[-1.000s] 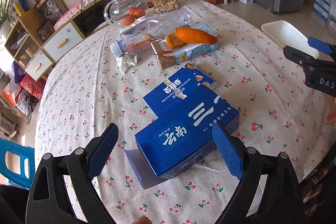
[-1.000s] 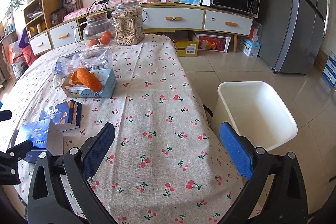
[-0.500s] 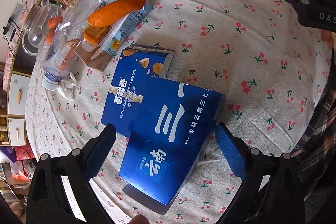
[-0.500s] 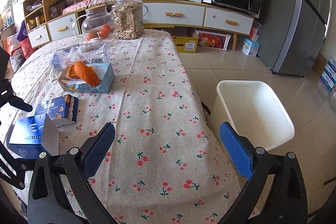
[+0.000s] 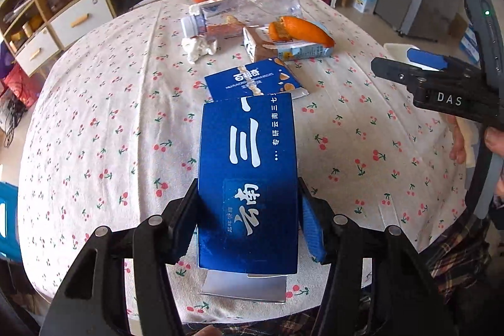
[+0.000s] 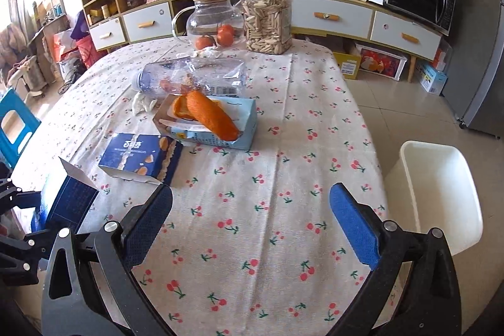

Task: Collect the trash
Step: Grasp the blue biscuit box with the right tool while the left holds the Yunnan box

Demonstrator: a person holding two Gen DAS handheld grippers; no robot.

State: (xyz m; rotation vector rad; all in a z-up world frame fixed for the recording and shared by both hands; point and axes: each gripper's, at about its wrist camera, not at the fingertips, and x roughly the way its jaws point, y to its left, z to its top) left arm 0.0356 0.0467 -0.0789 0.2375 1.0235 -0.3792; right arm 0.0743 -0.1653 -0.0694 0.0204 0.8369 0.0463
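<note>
Having just been closing, left gripper is clamped on blue carton; crushing or slipping is risked. Right gripper is held wide, empty.

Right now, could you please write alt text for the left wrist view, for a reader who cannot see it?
The left gripper, whose jaws have just been closing, clamps a dark blue carton over a cherry-print tablecloth. Behind it lie a smaller blue biscuit box, orange peel on a pale carton, a plastic bottle and crumpled tissue.
</note>
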